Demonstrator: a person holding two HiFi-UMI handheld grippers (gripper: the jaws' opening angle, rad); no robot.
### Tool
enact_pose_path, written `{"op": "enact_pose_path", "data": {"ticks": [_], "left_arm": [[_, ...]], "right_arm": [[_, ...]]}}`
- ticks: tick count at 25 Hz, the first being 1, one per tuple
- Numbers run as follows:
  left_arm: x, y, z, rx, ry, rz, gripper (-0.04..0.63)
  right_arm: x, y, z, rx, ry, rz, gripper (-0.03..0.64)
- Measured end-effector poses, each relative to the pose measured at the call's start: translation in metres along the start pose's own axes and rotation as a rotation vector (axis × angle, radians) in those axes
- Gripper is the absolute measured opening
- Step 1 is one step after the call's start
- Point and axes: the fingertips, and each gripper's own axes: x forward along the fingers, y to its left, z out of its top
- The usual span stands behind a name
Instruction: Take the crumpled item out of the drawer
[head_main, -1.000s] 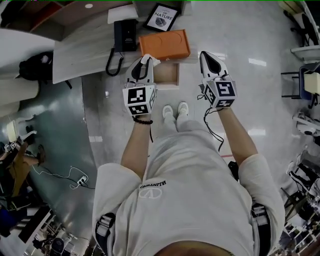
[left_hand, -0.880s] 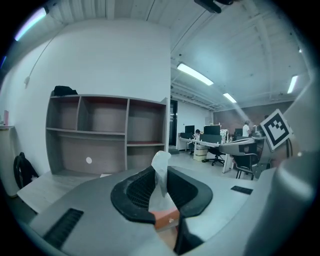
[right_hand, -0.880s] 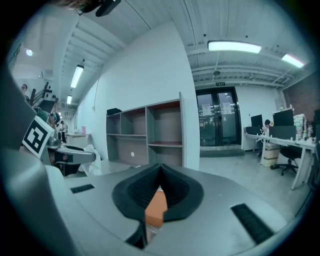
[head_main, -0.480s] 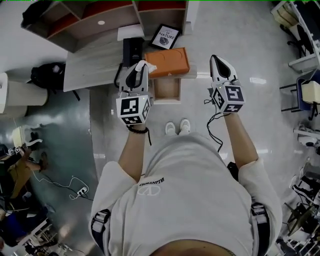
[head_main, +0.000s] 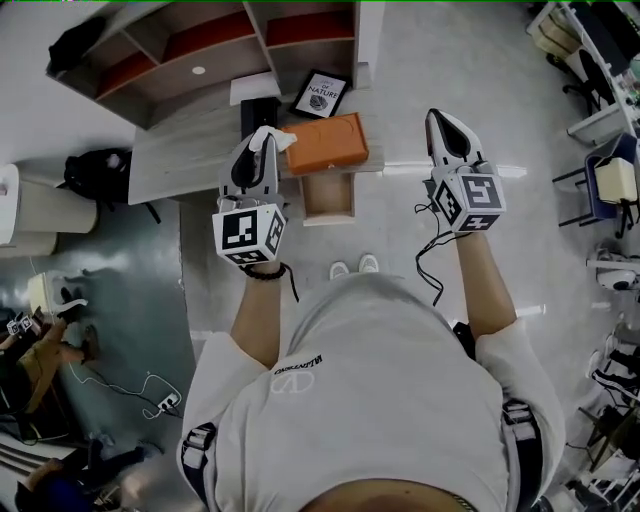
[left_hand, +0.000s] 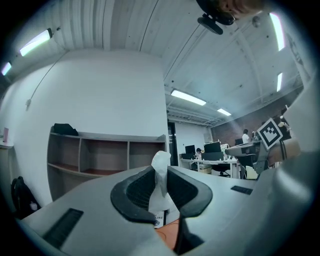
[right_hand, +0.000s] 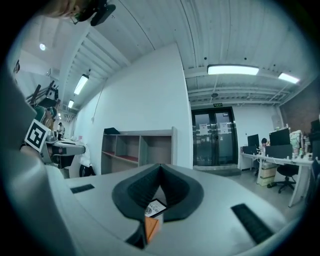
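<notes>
My left gripper (head_main: 262, 142) is raised above the desk top and is shut on a white crumpled piece of paper (head_main: 266, 137). In the left gripper view the crumpled paper (left_hand: 160, 185) stands pinched upright between the dark pads, its top poking above them. The open wooden drawer (head_main: 328, 195) sticks out below the desk's front edge, right of that gripper; its inside looks bare. My right gripper (head_main: 443, 124) hangs over the floor to the right of the drawer, jaws together at the tips with nothing between them (right_hand: 159, 169).
An orange box (head_main: 326, 144), a black desk phone (head_main: 258, 116) and a framed print (head_main: 320, 93) lie on the grey desk (head_main: 180, 150). Open shelving (head_main: 200, 45) stands behind it. A black bag (head_main: 92, 168) sits on the floor at left. Chairs stand at far right.
Both grippers have risen and drifted apart, the left one leftward with the paper still in it. The head view has shifted, and the shelving now shows behind the desk.
</notes>
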Motion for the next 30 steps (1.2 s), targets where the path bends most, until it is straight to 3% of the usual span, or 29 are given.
{"op": "enact_pose_path", "data": {"ticks": [10, 15, 30], "left_arm": [[-0.010, 0.024, 0.023, 0.010, -0.042, 0.059, 0.064], [-0.013, 0.030, 0.024, 0.014, -0.045, 0.081, 0.064], [-0.014, 0.022, 0.016, 0.019, -0.026, 0.075, 0.064]], "right_arm": [[-0.027, -0.024, 0.033, -0.060, -0.067, -0.086, 0.000], [-0.037, -0.035, 0.035, -0.041, -0.081, -0.112, 0.000], [-0.039, -0.039, 0.023, -0.004, -0.057, -0.110, 0.000]]}}
